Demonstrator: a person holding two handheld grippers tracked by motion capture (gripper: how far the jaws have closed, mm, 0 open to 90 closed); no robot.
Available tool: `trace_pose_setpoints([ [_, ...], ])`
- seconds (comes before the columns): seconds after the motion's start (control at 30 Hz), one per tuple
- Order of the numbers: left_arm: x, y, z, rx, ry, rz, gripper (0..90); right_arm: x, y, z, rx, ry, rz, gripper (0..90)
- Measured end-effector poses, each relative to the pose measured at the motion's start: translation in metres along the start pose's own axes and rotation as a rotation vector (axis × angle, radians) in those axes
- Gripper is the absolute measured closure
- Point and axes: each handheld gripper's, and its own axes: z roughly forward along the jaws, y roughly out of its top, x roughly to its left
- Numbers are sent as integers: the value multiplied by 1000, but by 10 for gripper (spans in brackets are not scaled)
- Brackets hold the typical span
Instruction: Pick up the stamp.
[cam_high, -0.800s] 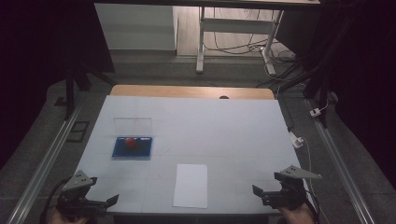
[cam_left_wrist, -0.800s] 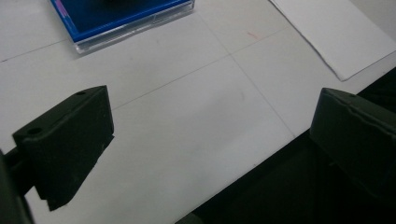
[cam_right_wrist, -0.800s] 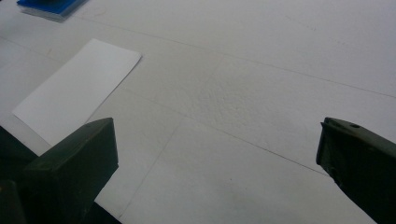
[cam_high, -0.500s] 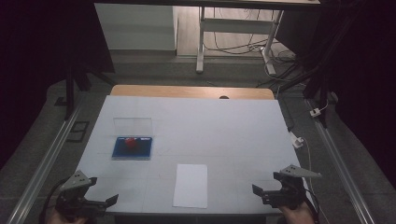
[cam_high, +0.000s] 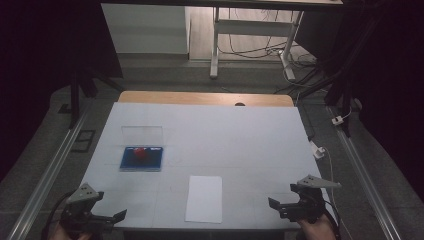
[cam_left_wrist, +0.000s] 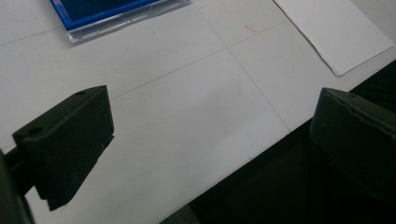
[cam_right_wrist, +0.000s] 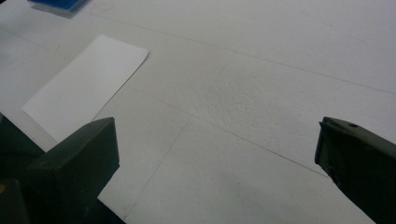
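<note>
A: What lies on the tabletop?

B: A white sheet lies flat near the front edge, about midway between the two grippers. A blue case with a red mark on its cover lies farther back and to the left; a clear panel lies just behind it.

A: Where are the grippers?

B: The left gripper is at the front-left corner, the right gripper at the front-right corner. Both are well apart from the sheet and the case.

A: And their state?

B: Both are released. In the left gripper view the jaws stand wide apart with bare tabletop and its front edge between them; the case and the sheet lie beyond. In the right gripper view the jaws stand equally wide, nothing between them; the sheet lies ahead toward the left jaw.
</note>
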Motion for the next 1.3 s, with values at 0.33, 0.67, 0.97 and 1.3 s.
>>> trace_pose_setpoints([
  [0.33,-5,1,-1,-11,6,19,0,4,2,3,15,12,-47,0],
  [0.67,-4,9,0,-44,-3,46,0,3,4,5,16,25,-39,0],
  [0.97,3,24,9,-54,-49,73,0,5,5,8,34,38,-64,0],
  [1.3,10,43,22,-75,-69,108,0,5,5,8,41,40,-71,0],
])
